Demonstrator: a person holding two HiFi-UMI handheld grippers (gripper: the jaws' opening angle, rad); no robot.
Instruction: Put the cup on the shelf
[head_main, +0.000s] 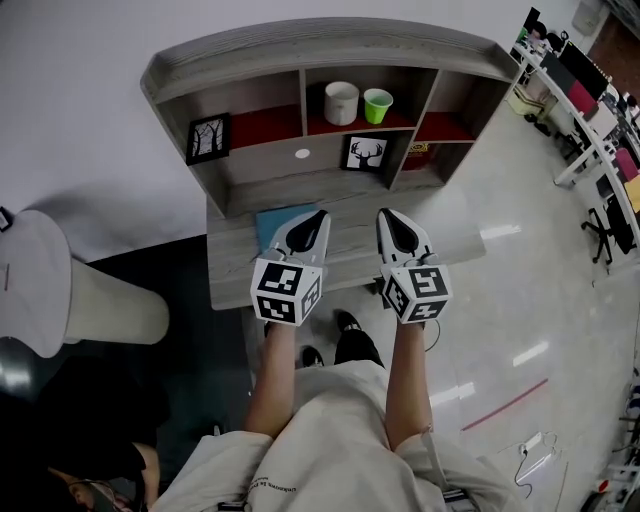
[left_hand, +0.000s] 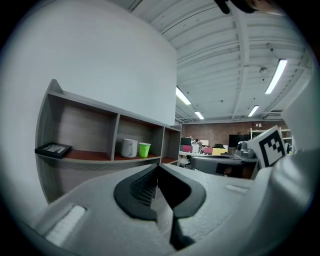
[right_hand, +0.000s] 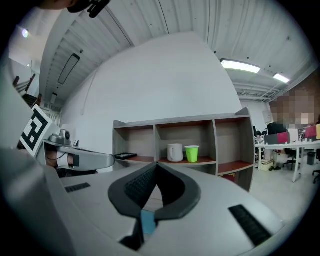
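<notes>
Head view: green cup in shelf middle compartment, just beside white mug, on the side toward the shelf's right end. Left claw and right claw over tabletop.
Left gripper view: left claw clenched, empty.
Right gripper view: right claw clenched, empty.

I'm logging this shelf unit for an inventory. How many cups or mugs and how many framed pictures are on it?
Cups or mugs: 2, the white mug and the green cup, side by side in the upper middle compartment
Framed pictures: 2, the tree picture at upper left and the deer picture in the lower middle
Total: 4
</notes>
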